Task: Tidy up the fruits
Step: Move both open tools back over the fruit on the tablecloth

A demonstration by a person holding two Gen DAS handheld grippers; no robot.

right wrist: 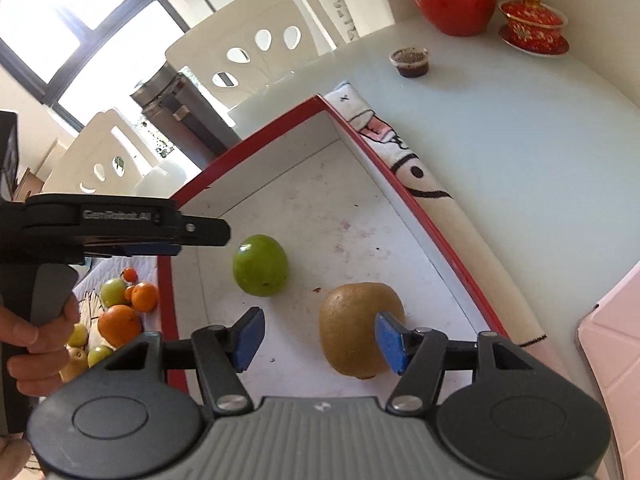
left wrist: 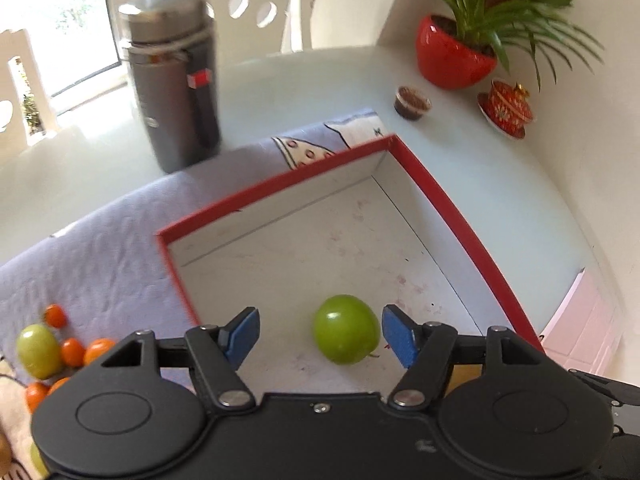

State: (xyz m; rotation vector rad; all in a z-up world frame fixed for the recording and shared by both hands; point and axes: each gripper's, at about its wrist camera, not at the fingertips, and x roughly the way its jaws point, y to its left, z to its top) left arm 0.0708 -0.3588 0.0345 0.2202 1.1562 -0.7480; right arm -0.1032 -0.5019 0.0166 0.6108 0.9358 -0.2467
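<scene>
A green fruit (left wrist: 346, 330) lies on the floor of a white box with a red rim (left wrist: 280, 182). It sits between the blue pads of my left gripper (left wrist: 320, 336), which is open and touches nothing. In the right wrist view a brown kiwi (right wrist: 356, 328) lies in the same box (right wrist: 420, 216), partly behind one pad of my open right gripper (right wrist: 320, 340). The green fruit (right wrist: 260, 266) rests farther back. The left gripper (right wrist: 188, 240) hangs over the box's left rim, held by a hand (right wrist: 36, 340).
Several oranges (right wrist: 120, 324) and small green fruits (left wrist: 38, 350) lie on a lilac cloth (left wrist: 100, 248) left of the box. A grey flask (left wrist: 176, 80), red plant pot (left wrist: 452, 52), small dark cup (left wrist: 412, 102) and red lidded cup (left wrist: 510, 108) stand behind. White chairs (right wrist: 256, 52) beyond.
</scene>
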